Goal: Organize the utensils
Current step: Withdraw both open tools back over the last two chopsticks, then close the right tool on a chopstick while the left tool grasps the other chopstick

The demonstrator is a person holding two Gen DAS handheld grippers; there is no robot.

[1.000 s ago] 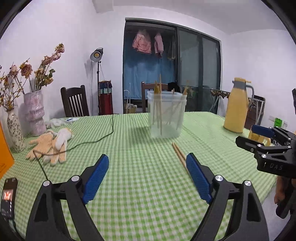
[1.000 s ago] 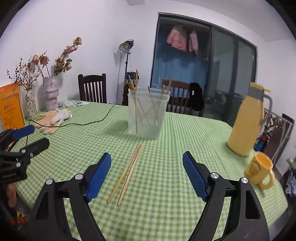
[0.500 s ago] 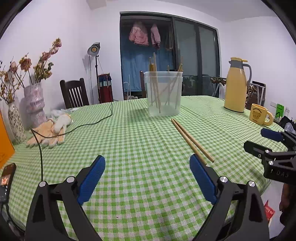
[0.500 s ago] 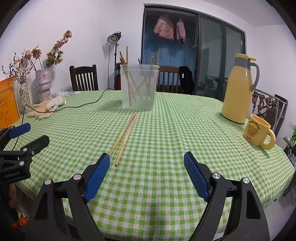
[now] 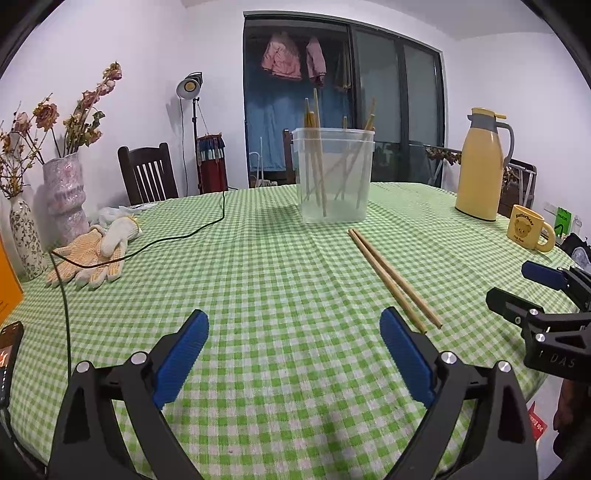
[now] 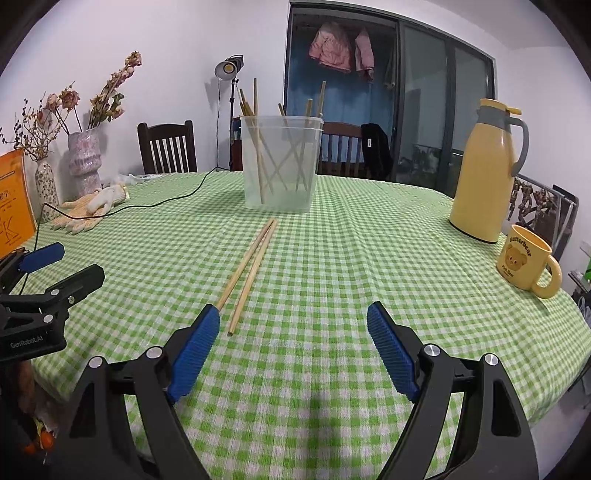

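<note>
Loose chopsticks (image 6: 251,266) before clear container (image 6: 280,164), gripper (image 6: 293,334) wide

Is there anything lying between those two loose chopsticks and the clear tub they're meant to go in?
Nothing visible. The two loose chopsticks lie on bare checked tablecloth, their far tips just short of the clear tub. The yellow mug and thermos stand off to one side, the gloves to the other.

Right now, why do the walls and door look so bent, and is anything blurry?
Left wrist view: fisheye bends the door frame, dark corners; the chopsticks on the table stay sharp. Right wrist view: same bowing, the lamp glares slightly, the container casts only a soft shadow.
</note>
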